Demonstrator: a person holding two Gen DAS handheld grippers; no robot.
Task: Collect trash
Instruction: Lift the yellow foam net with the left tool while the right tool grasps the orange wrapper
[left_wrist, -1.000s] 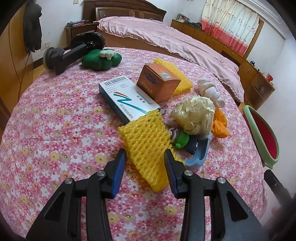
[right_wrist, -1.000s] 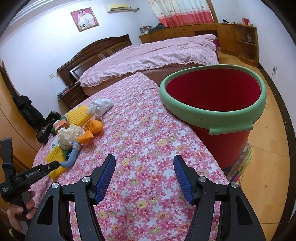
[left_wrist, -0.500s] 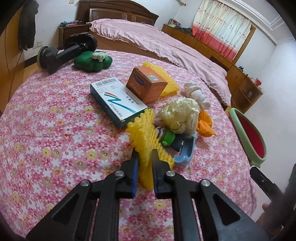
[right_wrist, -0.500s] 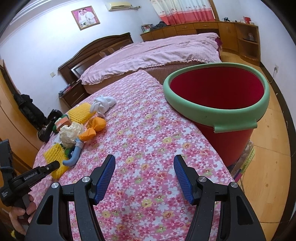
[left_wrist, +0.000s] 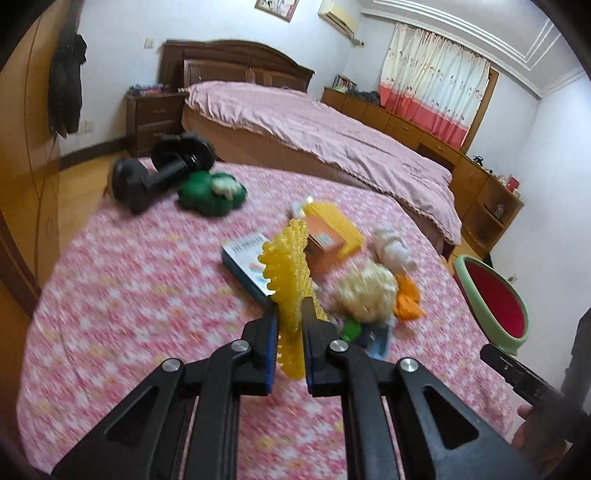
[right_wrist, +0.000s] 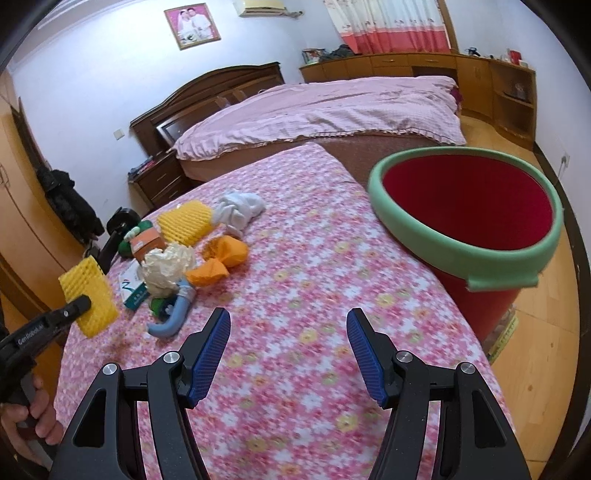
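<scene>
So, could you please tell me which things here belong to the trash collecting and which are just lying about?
For the job:
- yellow foam net, held in the left gripper
- red bin
- crumpled paper
- orange wrapper

Lying about:
- black phone holder
- green toy
- bed

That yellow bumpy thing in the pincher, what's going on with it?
A person is tidying trash off the flowered table with two hand-held grippers. The left gripper has its jaws shut on the yellow foam net and holds it up off the tablecloth. The right gripper hangs open and empty over the cloth. The red bin with the green rim waits at the table's edge, and more scraps lie in a pile nearby.
</scene>
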